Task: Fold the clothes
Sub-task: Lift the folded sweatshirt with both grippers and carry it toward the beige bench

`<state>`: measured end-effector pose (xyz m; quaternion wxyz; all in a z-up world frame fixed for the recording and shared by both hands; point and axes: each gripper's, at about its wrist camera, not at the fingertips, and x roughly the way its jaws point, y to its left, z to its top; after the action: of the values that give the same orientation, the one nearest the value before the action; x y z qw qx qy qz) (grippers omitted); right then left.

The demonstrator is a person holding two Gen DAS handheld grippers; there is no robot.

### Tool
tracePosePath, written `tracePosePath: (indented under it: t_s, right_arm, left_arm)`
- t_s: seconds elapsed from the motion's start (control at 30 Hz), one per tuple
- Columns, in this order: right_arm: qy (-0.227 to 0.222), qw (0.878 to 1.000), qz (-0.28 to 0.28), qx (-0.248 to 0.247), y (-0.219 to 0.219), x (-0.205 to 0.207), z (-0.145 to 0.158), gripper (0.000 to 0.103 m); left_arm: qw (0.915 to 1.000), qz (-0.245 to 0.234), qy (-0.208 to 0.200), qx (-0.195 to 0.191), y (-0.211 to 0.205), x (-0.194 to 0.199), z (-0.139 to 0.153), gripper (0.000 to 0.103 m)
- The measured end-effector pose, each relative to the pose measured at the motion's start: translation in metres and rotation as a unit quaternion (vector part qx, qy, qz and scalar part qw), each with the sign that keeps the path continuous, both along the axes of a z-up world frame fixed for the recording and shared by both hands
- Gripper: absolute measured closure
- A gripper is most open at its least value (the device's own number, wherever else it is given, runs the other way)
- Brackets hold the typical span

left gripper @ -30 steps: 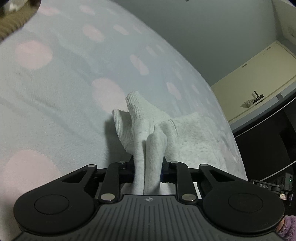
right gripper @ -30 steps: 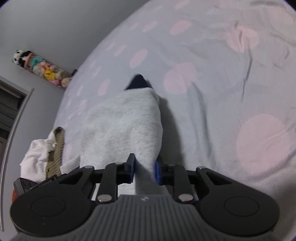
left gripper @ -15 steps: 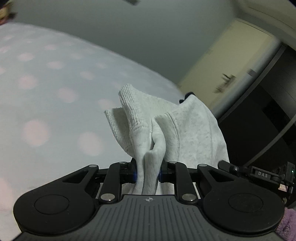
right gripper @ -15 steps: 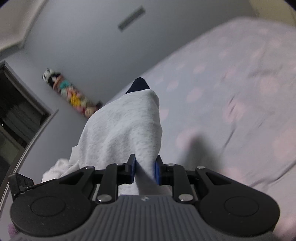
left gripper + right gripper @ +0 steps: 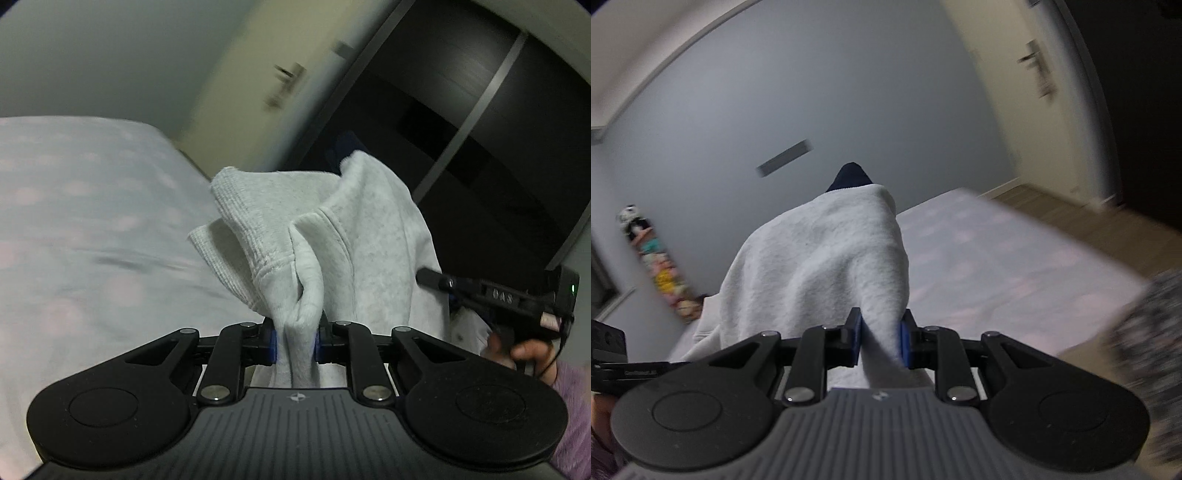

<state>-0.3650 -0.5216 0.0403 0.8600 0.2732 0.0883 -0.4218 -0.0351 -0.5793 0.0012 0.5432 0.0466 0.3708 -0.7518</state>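
One pale grey fleece garment [image 5: 369, 236], bunched, ribbed hem [image 5: 236, 218] uppermost.

You are looking across a bed [image 5: 1015, 266] whose pale cover with faint pink dots is spreading out to its far corner. Behind it a plain grey wall [image 5: 812, 92] is rising to a lighter ceiling [image 5: 646, 44]. A cream door [image 5: 1027, 85] with a blurred handle is standing at the right, wood-toned floor [image 5: 1108, 236] lying beside the bed's edge. A dark wardrobe [image 5: 461, 129] is filling the right side. A hanging strip of colourful soft toys [image 5: 661, 269] is showing against the left wall. The light is dim.
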Motion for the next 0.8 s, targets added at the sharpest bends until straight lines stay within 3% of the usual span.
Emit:
tracePosePath:
  t_s: [0.27, 0.5, 0.6, 0.8]
  right_arm:
    - [0.096, 0.991, -0.091, 0.002, -0.045, -0.14, 0.016, 0.08]
    - [0.221, 0.968, -0.119, 0.027, -0.106, -0.19, 0.019, 0.08]
    - [0.272, 0.954, -0.123, 0.038, -0.138, -0.195, 0.011, 0.08]
    - [0.287, 0.949, -0.114, 0.056, -0.189, -0.191, -0.023, 0.08]
  left_arm:
    - [0.9911, -0.124, 0.014, 0.047, -0.109, -0.147, -0.025, 0.09]
    - [0.9778, -0.191, 0.032, 0.079, -0.169, -0.237, -0.073, 0.091]
    - [0.976, -0.196, 0.03, 0.09, -0.192, -0.256, -0.091, 0.091]
    - [0.9735, -0.182, 0.039, 0.133, -0.23, -0.247, -0.133, 0.091]
